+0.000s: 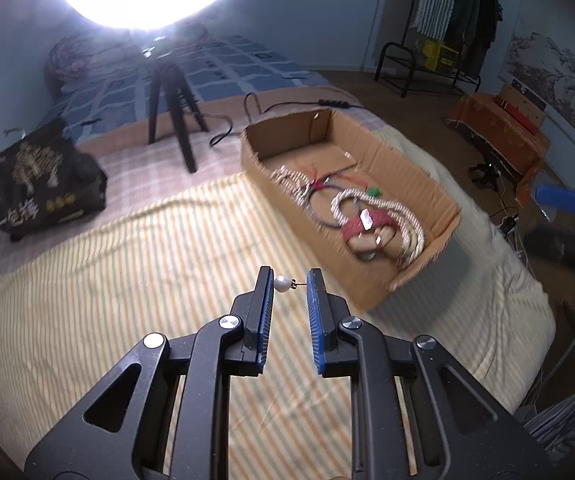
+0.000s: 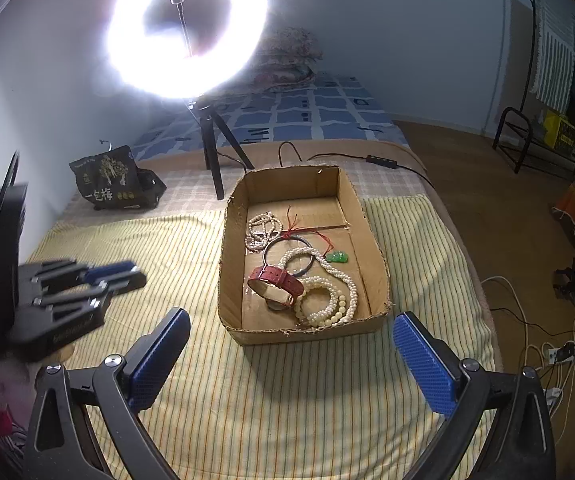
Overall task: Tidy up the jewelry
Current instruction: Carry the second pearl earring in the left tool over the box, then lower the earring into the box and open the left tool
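My left gripper is shut on a pearl earring, a white bead with a small gold post, held crosswise between the fingertips above the striped bedspread. It also shows, blurred, at the left of the right wrist view. A cardboard box lies on the bed and holds pearl necklaces, a red-strap watch, a dark bangle and a green pendant. In the left wrist view the box is ahead to the right. My right gripper is open and empty, just short of the box's near wall.
A ring light on a black tripod stands behind the box, its cable trailing right. A black snack bag sits at the back left. The bed's right edge drops to a floor with cables and a power strip.
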{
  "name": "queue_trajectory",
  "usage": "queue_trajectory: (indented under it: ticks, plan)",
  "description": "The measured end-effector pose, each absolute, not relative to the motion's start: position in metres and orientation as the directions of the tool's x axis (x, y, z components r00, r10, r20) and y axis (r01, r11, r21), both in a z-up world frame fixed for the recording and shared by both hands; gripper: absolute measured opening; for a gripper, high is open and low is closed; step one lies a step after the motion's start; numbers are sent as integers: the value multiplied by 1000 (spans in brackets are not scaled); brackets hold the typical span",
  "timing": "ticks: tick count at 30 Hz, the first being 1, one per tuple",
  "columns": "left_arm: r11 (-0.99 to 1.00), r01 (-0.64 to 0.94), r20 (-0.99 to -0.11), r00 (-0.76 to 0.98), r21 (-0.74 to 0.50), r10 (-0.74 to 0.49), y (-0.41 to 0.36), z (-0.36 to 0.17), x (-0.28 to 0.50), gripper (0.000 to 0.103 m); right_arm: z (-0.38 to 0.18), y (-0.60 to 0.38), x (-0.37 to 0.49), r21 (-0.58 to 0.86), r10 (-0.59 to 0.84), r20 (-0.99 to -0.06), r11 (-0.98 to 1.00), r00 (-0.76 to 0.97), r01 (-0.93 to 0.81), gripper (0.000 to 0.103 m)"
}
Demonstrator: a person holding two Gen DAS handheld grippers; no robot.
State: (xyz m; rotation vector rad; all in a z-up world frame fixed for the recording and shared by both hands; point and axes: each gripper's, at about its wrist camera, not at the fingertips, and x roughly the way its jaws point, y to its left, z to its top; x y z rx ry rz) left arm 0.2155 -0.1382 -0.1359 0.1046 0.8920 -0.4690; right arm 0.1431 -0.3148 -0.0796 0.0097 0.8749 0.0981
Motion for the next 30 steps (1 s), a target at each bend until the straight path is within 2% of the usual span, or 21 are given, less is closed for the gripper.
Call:
queue_trajectory:
  ticks: [18, 30]
  plan:
    - [879, 473, -741, 565, -68, -361, -213, -115, 272, 16, -83, -331, 148, 62, 89, -775, 996, 625, -66, 103]
    - [883, 464, -727, 580, -76, -367, -233, -107, 292, 16, -88, -332, 155, 80, 106, -784, 994, 611, -70, 103]
